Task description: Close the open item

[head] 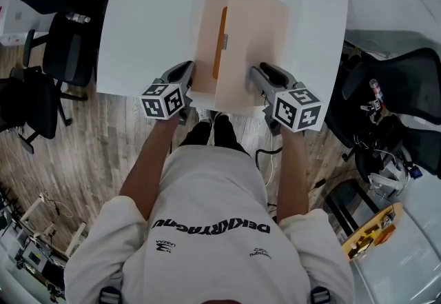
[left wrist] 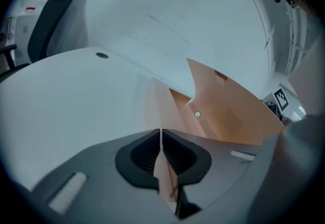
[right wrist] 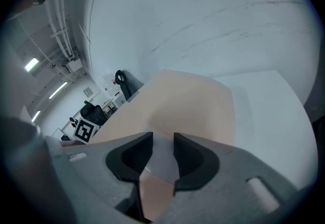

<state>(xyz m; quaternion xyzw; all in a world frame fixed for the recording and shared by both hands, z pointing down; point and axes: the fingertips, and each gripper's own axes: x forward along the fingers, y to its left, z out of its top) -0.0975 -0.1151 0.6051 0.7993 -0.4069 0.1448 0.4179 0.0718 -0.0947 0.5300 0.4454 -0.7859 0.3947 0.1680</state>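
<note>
**Tongs on both covers of a half-closed folder (head: 258, 27)**

Left tongs (left wrist: 161, 136) are clamped tight on the near edge of the folder's left cover, probably to keep it steady so it can't slide on the white table (head: 138, 34). Right tongs (right wrist: 161, 141) stand apart, with the raised right cover passing loosely between them, unsqueezed. That cover leans over the left one with an orange gap between. The folder lies at the table's front edge, not yet shut.
</note>
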